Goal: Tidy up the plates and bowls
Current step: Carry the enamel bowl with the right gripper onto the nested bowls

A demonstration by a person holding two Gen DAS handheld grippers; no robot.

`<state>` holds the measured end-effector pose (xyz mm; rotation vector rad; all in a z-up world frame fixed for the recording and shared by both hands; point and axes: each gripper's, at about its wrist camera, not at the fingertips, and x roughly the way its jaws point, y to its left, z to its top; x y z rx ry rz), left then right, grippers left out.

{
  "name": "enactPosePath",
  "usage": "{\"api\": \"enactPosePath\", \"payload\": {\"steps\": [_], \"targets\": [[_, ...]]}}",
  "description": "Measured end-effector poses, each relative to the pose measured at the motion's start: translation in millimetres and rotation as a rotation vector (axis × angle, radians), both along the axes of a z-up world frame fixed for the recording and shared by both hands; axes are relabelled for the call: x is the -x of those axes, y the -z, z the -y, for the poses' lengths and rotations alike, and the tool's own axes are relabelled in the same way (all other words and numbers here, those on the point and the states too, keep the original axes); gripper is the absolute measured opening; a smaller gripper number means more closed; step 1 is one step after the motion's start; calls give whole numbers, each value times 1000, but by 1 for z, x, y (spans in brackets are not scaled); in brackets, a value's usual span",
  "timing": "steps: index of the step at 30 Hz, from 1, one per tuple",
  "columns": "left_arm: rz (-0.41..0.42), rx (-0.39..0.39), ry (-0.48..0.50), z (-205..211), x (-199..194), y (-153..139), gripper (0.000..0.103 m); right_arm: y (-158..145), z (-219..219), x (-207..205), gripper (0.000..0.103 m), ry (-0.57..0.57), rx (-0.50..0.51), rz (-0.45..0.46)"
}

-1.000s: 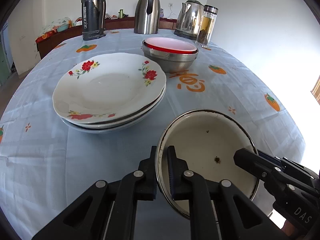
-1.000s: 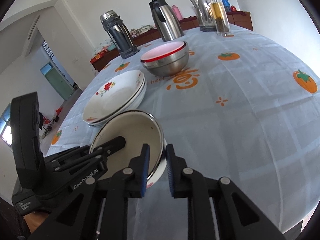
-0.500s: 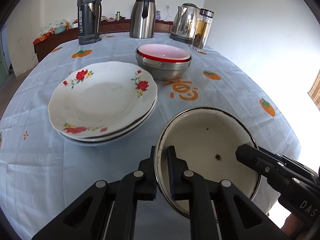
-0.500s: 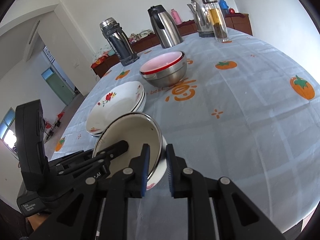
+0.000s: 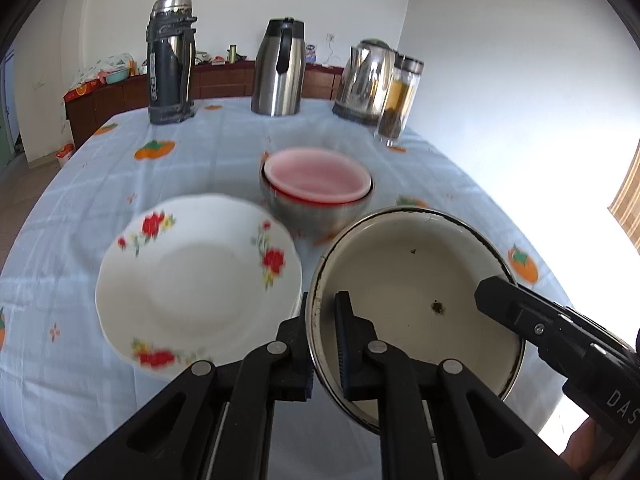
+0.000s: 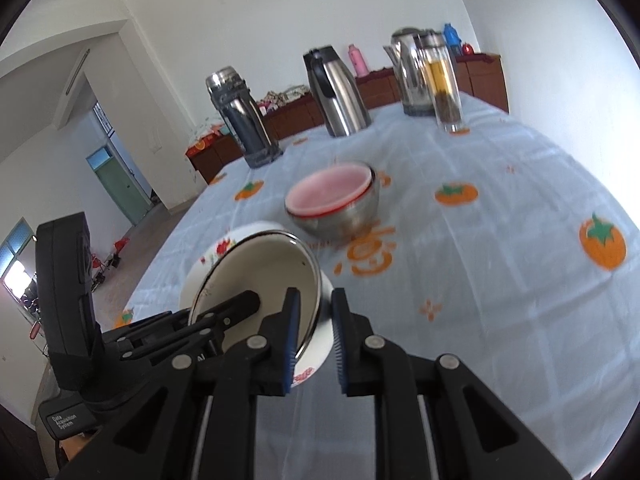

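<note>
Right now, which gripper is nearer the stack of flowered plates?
Left. The left gripper grips the enamel bowl's rim beside the plates; the right gripper grips the far rim.

Your path ahead: plate stack stood left, nested bowls just beyond. Flasks, kettle, glass bottle lined far desk edge. Right cloth lay bare.

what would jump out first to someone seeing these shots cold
Probably the cream enamel bowl in the foreground, lifted off the blue tablecloth, with the left tool and right tool each clamped on opposite sides of its rim. Next, the stack of rose-patterned plates left of it and the steel bowl with a pink one nested inside, behind.
</note>
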<state>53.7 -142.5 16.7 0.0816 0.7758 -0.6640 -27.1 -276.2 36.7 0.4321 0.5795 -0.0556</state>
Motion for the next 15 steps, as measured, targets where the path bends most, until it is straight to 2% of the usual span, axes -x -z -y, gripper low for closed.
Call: {"api": "enactPosePath", "payload": {"steps": [7, 15], "targets": [[57, 40, -22, 11, -28, -30, 10, -27, 10, -29, 15, -2, 38, 61], [75, 82, -52, 23, -63, -51, 10, -47, 24, -64, 14, 0, 64, 108]]}}
